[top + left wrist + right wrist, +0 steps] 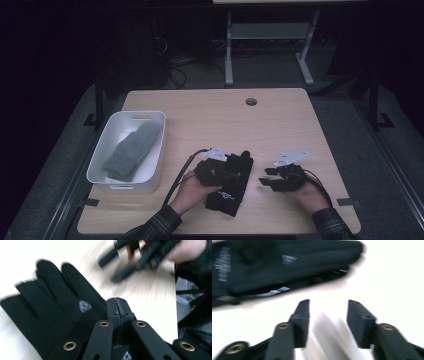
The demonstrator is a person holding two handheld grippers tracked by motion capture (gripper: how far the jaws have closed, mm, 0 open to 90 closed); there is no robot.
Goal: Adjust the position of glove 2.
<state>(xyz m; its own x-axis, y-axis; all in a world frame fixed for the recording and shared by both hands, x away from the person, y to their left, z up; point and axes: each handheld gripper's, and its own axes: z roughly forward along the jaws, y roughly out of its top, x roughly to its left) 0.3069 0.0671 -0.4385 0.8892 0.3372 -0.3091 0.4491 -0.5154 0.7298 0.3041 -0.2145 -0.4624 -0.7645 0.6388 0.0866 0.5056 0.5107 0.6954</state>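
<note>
- High view: a black glove [231, 185] lies flat on the wooden table [280, 120], near the person's edge, under the left gripper [235, 167]. That gripper lies across the glove's middle, probably to pin or hold it so it does not slide. The right gripper [264, 182] sits just beside the glove's right edge, apart from it, its jaws pointing toward the fabric. At the table's left a white bin [150, 172] holds a grey glove [133, 150]; it looks like the place where sorted gloves go, so the black one likely belongs there too.
- Left gripper view: the two black jaws meet in a tight seam, pressed together, with the black glove [57, 302] spread directly below and ahead of them. Whether a fold of cloth is pinched in that seam I cannot tell. The right gripper [110, 271] shows blurred, farther off over bare table.
- Right gripper view: the jaws stand apart with only table between them. The black glove [287, 267] lies ahead, untouched, so this gripper appears free rather than gripping.
</note>
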